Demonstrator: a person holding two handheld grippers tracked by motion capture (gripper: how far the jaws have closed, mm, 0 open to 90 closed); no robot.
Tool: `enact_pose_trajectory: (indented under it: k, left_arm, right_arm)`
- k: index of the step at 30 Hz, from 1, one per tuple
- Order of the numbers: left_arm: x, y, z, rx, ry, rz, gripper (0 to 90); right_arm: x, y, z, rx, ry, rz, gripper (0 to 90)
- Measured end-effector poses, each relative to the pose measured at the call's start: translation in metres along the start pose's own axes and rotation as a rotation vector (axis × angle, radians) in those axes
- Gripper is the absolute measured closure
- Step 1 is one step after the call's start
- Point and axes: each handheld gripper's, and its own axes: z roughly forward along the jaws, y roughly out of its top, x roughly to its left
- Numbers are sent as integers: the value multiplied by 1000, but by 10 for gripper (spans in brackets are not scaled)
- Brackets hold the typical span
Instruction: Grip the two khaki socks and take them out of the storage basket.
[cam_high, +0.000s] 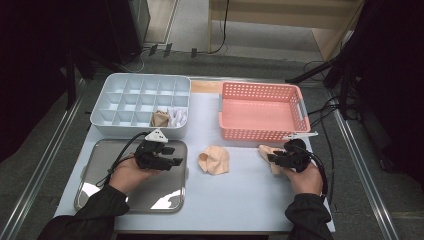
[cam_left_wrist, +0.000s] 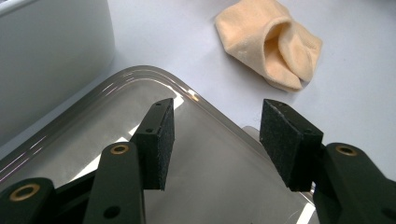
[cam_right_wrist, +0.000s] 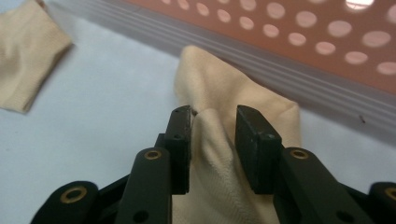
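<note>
A rolled beige sock (cam_high: 215, 160) lies on the white table between my two grippers; in the left gripper view this sock (cam_left_wrist: 271, 44) sits past the tray's corner. My left gripper (cam_high: 172, 156) hovers open over the metal tray (cam_high: 100, 155), nothing between its jaws (cam_left_wrist: 215, 140). A second beige sock (cam_high: 264, 150) lies just in front of the pink basket (cam_high: 260, 86). My right gripper (cam_high: 272, 157) is shut on a raised fold of that sock (cam_right_wrist: 215, 88), the cloth bunched between the pads (cam_right_wrist: 214, 128).
A white divided organizer (cam_high: 107, 90) stands behind the tray, with a beige roll (cam_high: 160, 118) and a white roll (cam_high: 177, 116) in its front compartments. The organizer's wall (cam_left_wrist: 51, 56) is close to the left gripper. The basket's perforated side (cam_right_wrist: 303, 42) rises right behind the held sock.
</note>
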Motion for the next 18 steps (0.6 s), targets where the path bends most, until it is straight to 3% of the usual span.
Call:
enact_pose_trajectory:
  k: [6, 18]
  left_arm:
    - [0, 0, 0, -2, 1, -1, 465]
    - [-1, -1, -2, -10, 11, -8, 435]
  right_arm:
    - [10, 6, -12, -56, -1, 7, 613]
    - [36, 15, -9, -71, 15, -30, 617]
